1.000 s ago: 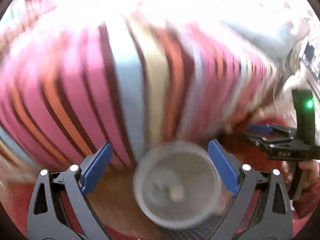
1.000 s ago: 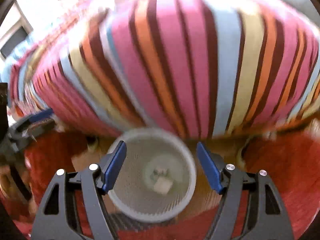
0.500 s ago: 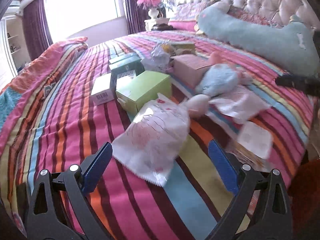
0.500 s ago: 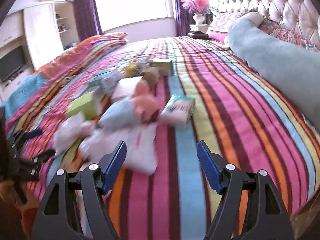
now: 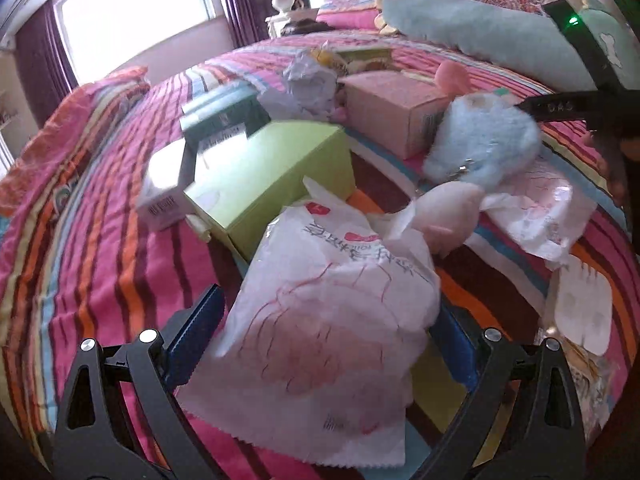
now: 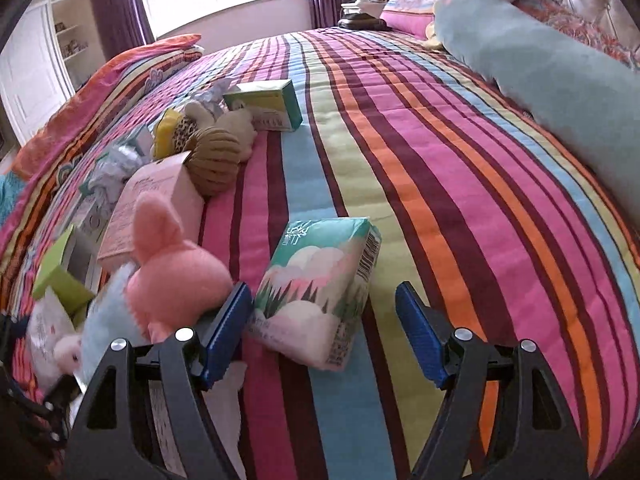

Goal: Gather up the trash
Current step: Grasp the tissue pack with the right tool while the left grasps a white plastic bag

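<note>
- A bed with a striped bedspread (image 6: 420, 184) in pink, orange, blue and yellow fills both views.
- A long pale blue plush pillow (image 6: 552, 64) lies along the tufted headboard side, well apart from the clutter.
- A white plastic bag (image 5: 332, 320) with red print lies crumpled in front of the left gripper (image 5: 328, 344); its blue fingers stand wide on either side of the bag, with the right one partly hidden behind it, so I cannot tell whether they touch it.
- A light green box (image 5: 272, 172) sits just behind the bag, with a pink box (image 5: 392, 108) and a dark green box (image 5: 220, 116) beyond.
- A blue and pink plush toy (image 6: 168, 280) lies just left of the right gripper (image 6: 324, 336).
- A tissue pack (image 6: 316, 292) printed with trees and clouds lies on the bedspread between the right gripper's fingers; the jaws are opening and the pads do not press it.
- A flat white wrapper (image 5: 536, 208) lies to the right of the bag.
</note>
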